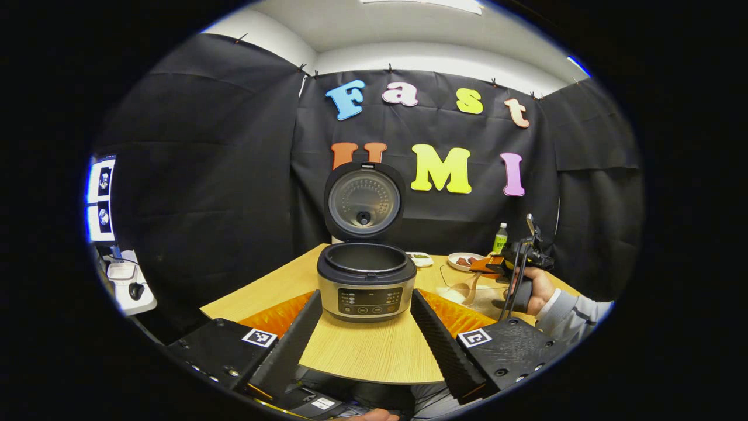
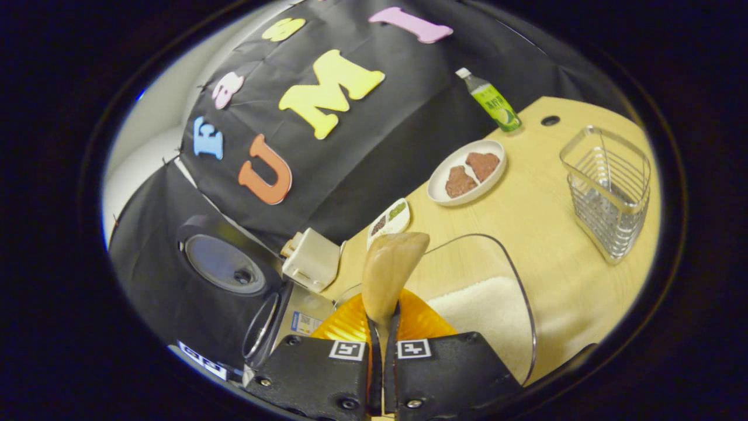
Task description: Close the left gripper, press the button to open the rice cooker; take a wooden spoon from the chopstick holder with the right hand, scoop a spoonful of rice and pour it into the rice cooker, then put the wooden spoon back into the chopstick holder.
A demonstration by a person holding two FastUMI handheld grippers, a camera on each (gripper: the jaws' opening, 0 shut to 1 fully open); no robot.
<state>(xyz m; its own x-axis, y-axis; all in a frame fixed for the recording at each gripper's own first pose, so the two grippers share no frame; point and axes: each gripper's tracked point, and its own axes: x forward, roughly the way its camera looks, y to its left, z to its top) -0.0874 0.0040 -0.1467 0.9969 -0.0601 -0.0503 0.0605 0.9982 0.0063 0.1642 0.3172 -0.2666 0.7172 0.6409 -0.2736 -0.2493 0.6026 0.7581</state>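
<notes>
Rice cooker (image 1: 366, 283) lid up on surface (image 1: 362, 351), left gripper (image 1: 366, 327) spread before it, right gripper (image 2: 383, 345) pinching wooden spoon (image 2: 388, 272) above glass rice bowl (image 2: 497, 304), chopstick holder (image 2: 608, 193) well apart.

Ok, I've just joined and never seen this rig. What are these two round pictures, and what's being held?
There is no robot arm: a person holds a two-finger gripper in each hand, and each gripper carries a fisheye camera looking along its own fingers.

The left gripper view shows the left gripper, open, facing the rice cooker on the table. The cooker's lid stands open. To the right is the other gripper, held in a hand.

The right gripper view shows the right gripper shut on a wooden spoon, above a clear bowl holding rice. Farther off on the table stand a wire holder, a plate, a small dish and a green bottle.
</notes>
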